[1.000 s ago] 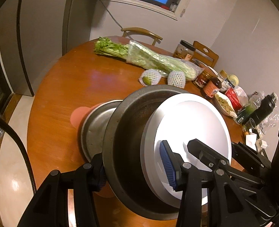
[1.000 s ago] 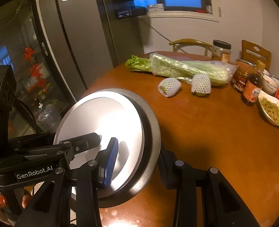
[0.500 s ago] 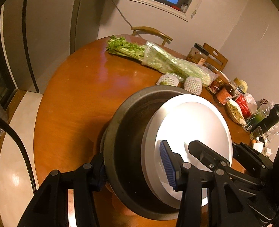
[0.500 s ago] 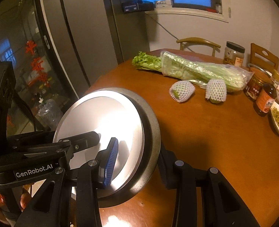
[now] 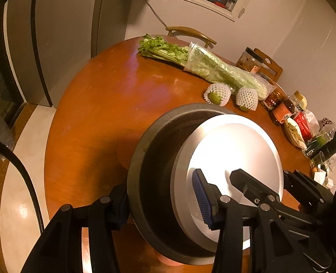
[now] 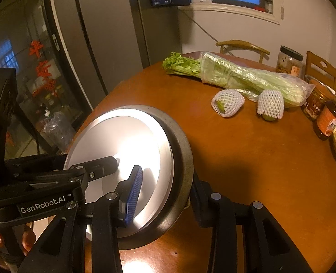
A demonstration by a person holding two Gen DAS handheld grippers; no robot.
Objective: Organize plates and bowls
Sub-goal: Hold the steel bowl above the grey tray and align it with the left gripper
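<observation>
Bowl and plate: your dark metal bowl holds a pale plate tilted inside it, both lifted above the tabletop.
Left gripper: you have it clamped on the bowl's near rim, one finger outside the wall, the blue pad inside against the plate.
Right gripper: you grip the opposite rim, pinching plate and bowl together.
Tabletop: celery in a bag, two net-wrapped fruits and jars lie well beyond.
</observation>
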